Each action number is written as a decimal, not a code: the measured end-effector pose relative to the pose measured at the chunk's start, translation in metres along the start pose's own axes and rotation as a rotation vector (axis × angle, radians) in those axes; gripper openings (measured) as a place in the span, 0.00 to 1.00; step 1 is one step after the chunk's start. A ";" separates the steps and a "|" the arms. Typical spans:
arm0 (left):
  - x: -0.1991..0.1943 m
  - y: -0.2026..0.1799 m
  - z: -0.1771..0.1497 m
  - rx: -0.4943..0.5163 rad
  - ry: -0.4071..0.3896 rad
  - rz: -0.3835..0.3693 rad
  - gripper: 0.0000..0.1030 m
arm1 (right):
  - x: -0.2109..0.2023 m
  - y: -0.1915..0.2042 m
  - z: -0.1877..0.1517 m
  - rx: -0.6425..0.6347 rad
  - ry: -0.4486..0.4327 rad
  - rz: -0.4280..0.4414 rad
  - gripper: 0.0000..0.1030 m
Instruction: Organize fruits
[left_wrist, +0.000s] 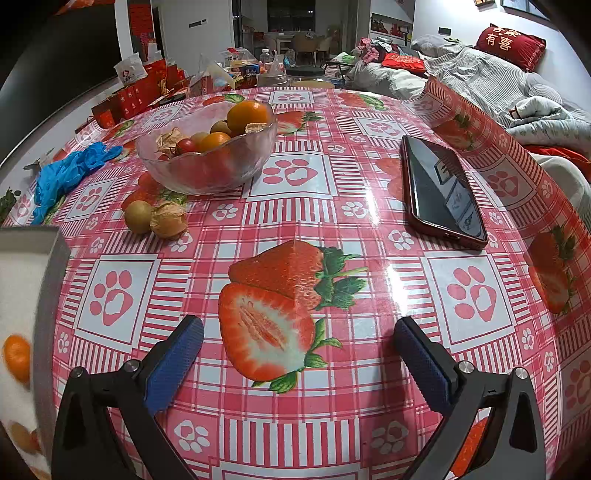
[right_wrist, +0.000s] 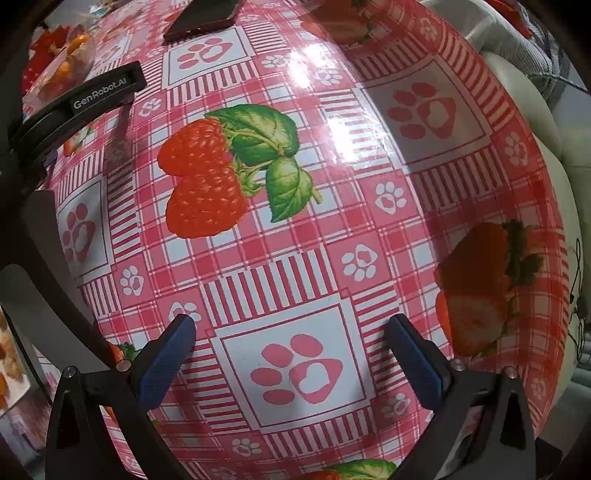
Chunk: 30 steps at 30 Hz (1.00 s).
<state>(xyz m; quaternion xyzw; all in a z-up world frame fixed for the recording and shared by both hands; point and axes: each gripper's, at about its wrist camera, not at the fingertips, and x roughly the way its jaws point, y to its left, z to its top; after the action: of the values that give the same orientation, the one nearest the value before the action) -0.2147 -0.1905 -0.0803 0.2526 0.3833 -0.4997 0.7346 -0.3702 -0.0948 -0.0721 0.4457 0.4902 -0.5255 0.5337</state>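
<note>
On the far left of the desk (left_wrist: 369, 206) a glass bowl (left_wrist: 207, 162) is sitting with an orange (left_wrist: 246, 117), a cherry tomato (left_wrist: 186, 146) and several smaller fruits piled in it. Just near of the bowl, two loose pieces are lying touching each other on the cloth: a brownish round fruit (left_wrist: 138, 217) and a husked one (left_wrist: 169, 220). Both grippers are hovering empty, well apart from any fruit. The left gripper (left_wrist: 297, 350) is holding its jaws wide open over a printed strawberry, and the right gripper (right_wrist: 290, 350) is doing the same over a paw print, farther right and pointing away from the bowl.

By my reading a sorting step is just starting, or falling between picks: nothing is being carried. The next move is probably calling for the left gripper to reach far and left to the loose pair and close on one piece without rolling its neighbour.

At the near left edge a white container (left_wrist: 22, 295) is showing only in part and blurred; orange blobs in it may be fruit, but I cannot tell. A blue glove (left_wrist: 66, 173) is lying left of the bowl, a phone (left_wrist: 443, 192) on the right. In the right wrist view the bowl is only showing as a smear at the far left.
</note>
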 end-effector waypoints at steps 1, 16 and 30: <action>0.000 0.000 0.000 0.000 0.000 0.000 1.00 | 0.000 0.000 0.001 0.002 0.002 0.000 1.00; 0.000 -0.001 0.000 0.000 0.000 0.000 1.00 | -0.001 0.002 -0.001 0.006 0.005 -0.001 1.00; -0.003 -0.003 -0.006 0.000 -0.001 0.001 1.00 | 0.000 0.001 0.003 0.008 0.022 0.003 1.00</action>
<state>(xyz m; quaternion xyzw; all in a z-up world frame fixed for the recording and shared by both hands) -0.2199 -0.1860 -0.0813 0.2526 0.3828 -0.4995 0.7349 -0.3688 -0.0982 -0.0722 0.4541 0.4933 -0.5219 0.5273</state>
